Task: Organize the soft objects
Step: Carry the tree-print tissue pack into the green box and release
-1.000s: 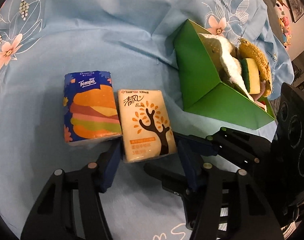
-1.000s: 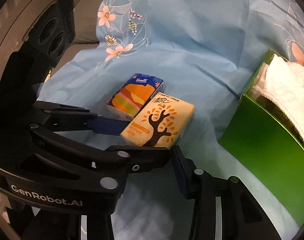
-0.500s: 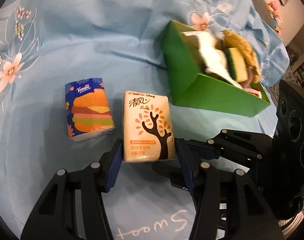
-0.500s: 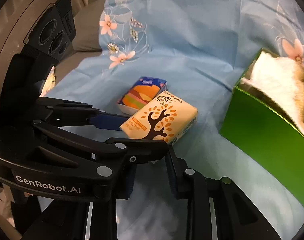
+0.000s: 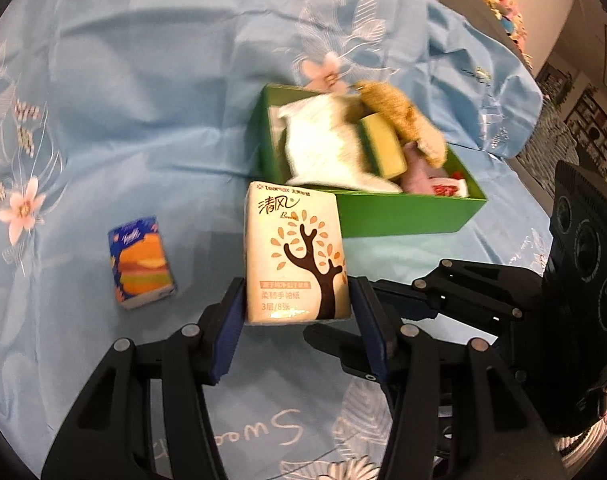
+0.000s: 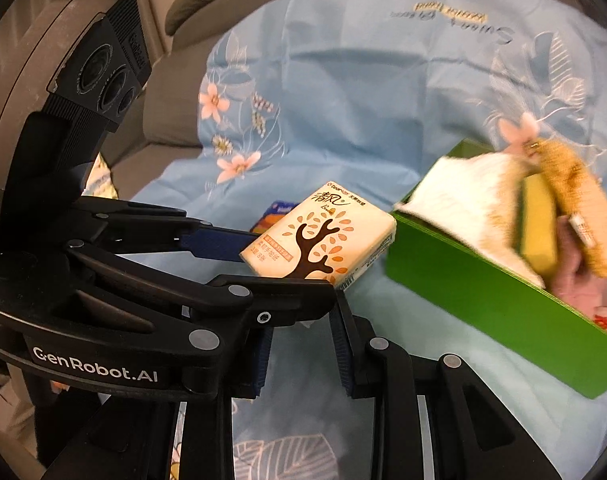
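My left gripper (image 5: 297, 312) is clamped across the near end of the cream tissue pack (image 5: 295, 252), holding it clear of the blue floral cloth (image 5: 151, 80), just short of the green box (image 5: 403, 216). My right gripper (image 6: 301, 354) has its pads apart with nothing between them.

The hold is low on the pack, so I judge it could pivot or slip out if I swing fast. The box is already crowded with a white towel (image 5: 327, 148), a sponge (image 5: 383, 148) and a plush toy (image 5: 403, 120), so the pack could catch on the near wall or perch on top.

The pack's long axis runs away from my gripper toward the box, printed face up. The blue tissue pack (image 5: 141, 262) lies flat on the cloth, well to the left.
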Action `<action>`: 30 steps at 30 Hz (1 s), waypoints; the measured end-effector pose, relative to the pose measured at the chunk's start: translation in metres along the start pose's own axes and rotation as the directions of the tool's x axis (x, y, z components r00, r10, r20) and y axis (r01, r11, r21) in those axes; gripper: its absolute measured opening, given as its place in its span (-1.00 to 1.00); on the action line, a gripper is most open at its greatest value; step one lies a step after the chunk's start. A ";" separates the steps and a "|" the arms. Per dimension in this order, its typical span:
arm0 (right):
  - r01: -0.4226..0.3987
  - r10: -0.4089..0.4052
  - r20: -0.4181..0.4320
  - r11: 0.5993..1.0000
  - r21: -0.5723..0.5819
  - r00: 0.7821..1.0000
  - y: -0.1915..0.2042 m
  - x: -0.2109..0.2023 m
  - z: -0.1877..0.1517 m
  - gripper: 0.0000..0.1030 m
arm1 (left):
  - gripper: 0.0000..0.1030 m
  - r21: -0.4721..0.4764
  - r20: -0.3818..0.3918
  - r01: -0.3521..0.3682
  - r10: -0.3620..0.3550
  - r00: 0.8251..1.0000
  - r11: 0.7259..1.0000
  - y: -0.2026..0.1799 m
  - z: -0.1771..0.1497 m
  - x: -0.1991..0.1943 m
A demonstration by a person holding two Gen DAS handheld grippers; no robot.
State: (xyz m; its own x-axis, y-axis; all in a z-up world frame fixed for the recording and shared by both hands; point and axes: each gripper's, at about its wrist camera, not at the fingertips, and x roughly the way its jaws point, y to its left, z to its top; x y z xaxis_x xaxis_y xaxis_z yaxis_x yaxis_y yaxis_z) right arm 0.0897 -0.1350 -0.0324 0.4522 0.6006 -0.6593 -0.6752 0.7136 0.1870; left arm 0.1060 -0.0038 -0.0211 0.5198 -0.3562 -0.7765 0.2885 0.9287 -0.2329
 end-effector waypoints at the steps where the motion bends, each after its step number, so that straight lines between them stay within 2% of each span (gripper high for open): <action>1: 0.003 -0.003 0.010 1.000 0.005 1.000 -0.002 -0.006 0.001 -0.42 | 0.00 0.014 0.008 -0.001 0.001 1.000 1.000 -0.008 0.004 -0.002; 15: 0.081 -0.088 0.128 0.995 0.059 0.988 -0.052 -0.074 0.011 -0.42 | 0.00 0.138 0.061 0.013 -0.022 0.998 0.990 -0.082 0.047 -0.005; 22: 0.100 -0.114 0.158 0.990 0.097 0.981 -0.084 -0.091 0.014 -0.42 | -0.01 0.168 0.063 0.023 -0.034 0.997 0.985 -0.110 0.069 0.010; 30: 0.122 -0.147 0.151 0.979 0.163 0.977 -0.132 -0.088 0.021 -0.41 | -0.02 0.172 0.030 0.026 -0.031 0.999 0.985 -0.129 0.099 0.049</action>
State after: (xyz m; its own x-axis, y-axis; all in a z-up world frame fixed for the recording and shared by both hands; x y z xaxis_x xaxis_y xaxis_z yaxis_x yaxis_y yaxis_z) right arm 0.1514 -0.2746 0.0158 0.6295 0.5365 -0.5620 -0.5105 0.8309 0.2213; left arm 0.1742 -0.1515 0.0288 0.5346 -0.3879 -0.7508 0.4360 0.8876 -0.1482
